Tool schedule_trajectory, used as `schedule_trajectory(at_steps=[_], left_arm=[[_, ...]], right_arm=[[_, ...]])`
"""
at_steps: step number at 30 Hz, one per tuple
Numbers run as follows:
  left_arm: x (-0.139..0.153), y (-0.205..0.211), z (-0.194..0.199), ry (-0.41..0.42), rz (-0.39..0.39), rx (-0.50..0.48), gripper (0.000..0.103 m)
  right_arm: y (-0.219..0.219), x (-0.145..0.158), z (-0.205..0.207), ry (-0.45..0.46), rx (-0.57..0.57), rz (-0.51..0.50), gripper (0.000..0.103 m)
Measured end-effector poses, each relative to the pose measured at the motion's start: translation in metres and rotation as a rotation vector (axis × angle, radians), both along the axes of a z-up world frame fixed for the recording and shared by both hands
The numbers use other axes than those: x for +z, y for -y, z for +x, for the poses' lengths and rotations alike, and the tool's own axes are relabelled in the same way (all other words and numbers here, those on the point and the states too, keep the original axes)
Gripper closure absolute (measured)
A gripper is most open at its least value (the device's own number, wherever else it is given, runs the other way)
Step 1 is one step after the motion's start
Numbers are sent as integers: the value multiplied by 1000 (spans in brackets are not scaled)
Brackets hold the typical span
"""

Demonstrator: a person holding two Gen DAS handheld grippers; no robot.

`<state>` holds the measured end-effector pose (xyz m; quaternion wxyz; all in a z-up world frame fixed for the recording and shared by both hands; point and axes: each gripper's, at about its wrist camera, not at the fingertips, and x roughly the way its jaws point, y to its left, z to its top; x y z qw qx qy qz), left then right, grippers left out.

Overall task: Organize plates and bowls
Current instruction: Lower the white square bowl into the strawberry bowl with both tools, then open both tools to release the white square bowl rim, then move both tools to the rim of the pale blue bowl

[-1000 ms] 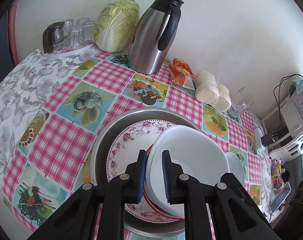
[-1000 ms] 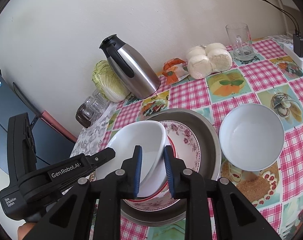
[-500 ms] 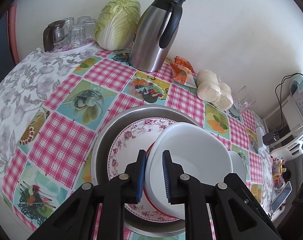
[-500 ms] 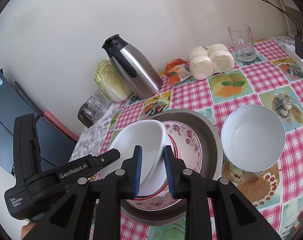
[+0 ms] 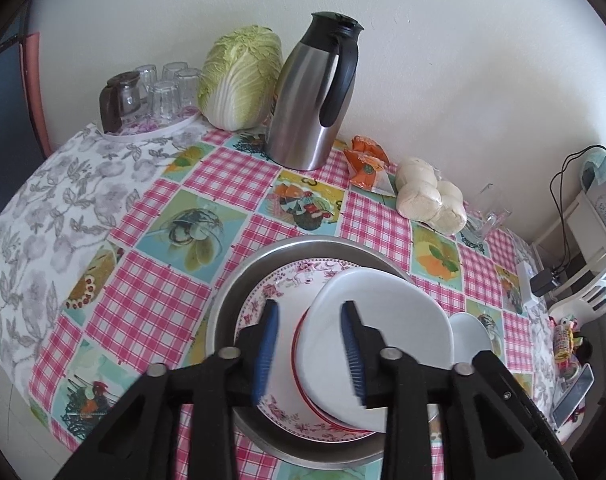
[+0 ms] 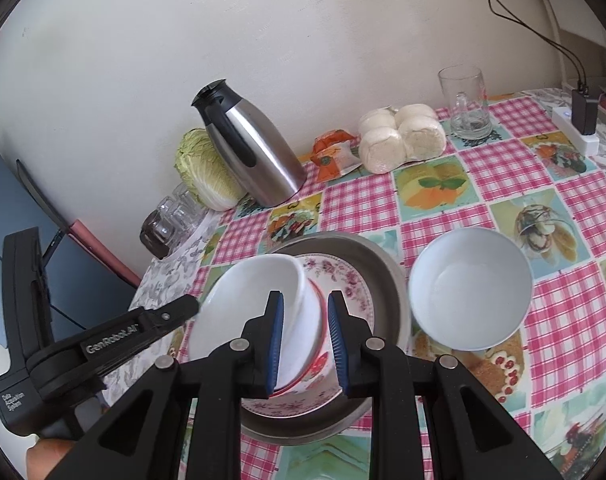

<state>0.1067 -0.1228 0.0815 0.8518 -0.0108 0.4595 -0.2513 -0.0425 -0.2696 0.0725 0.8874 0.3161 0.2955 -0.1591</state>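
Landmark for all positions: the steel basin (image 6: 387, 280) on the checked tablecloth (image 6: 503, 168).

Well left of the basin, at the table's far corner, upturned glasses (image 5: 165, 92) stand on a small tray. Next to the right, a cabbage (image 5: 239, 76) rests against the wall, and a steel thermos jug (image 5: 311, 96) stands beyond the basin's far rim.

The left gripper (image 5: 309, 350) reaches over the basin's left side; its jaws are opening, they straddle the near-left rim of the tilted white bowl (image 5: 379, 340), and the blue pads stand clear of that rim on both sides.

Inside the basin lies a floral plate (image 5: 279, 292), on it a red-rimmed bowl (image 6: 321, 364), and the tilted white bowl leans in that.

The right gripper (image 6: 305, 338) comes in over the basin's near edge, pads clamped on the right-hand wall of the tilted white bowl.

Beyond the basin to the right sit an orange packet (image 6: 335, 152) and a bag of buns (image 6: 403, 136), with a glass mug (image 6: 465, 100) further right.

Just right of the basin, apart from it, a second white bowl (image 6: 469, 288) stands upright on the cloth
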Motion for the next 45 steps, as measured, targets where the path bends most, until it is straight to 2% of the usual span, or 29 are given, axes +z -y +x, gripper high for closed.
schedule_trajectory(at_steps=[2, 4, 5, 7, 8, 9, 11, 13, 17, 20, 22, 24, 32, 33, 34, 36, 45], left_arm=[[1, -1, 0, 13, 19, 10, 55], [0, -1, 1, 16, 36, 19, 44], [0, -2, 2, 17, 41, 25, 38], [-1, -3, 2, 19, 53, 32, 38], [-1, -2, 2, 21, 62, 35, 35], [-1, -2, 2, 23, 72, 38, 29], [-2, -1, 2, 32, 91, 42, 22], [-1, -1, 2, 40, 105, 44, 22], [-3, 2, 2, 54, 137, 42, 14], [-2, 4, 1, 66, 155, 39, 13], [-3, 5, 0, 74, 165, 37, 12], [-3, 7, 0, 81, 174, 39, 4], [-1, 7, -3, 130, 196, 64, 0], [-1, 7, -3, 137, 203, 70, 0], [-1, 7, -3, 141, 210, 76, 0], [-1, 7, -3, 149, 217, 82, 0], [8, 10, -11, 163, 184, 101, 0]], right_arm=[[3, 1, -2, -13, -13, -12, 77], [6, 0, -3, -24, -22, -15, 74], [7, 0, -4, -33, -28, -19, 71], [8, -1, -5, -50, -40, -33, 59], [9, -1, -5, -54, -43, -37, 57], [9, -2, -5, -57, -45, -38, 54], [11, -3, -5, -64, -50, -38, 46], [12, -4, -5, -72, -55, -39, 39], [13, -7, -4, -89, -58, -42, 35], [14, -8, -3, -95, -58, -44, 22], [15, -9, -3, -94, -55, -46, 22], [15, -9, -3, -95, -52, -47, 22], [18, -10, -4, -103, -66, -44, 21], [18, -11, -4, -104, -66, -42, 19], [19, -11, -4, -107, -65, -40, 11], [19, -12, -4, -111, -66, -43, 5], [22, -7, -9, -103, -59, -49, 5]])
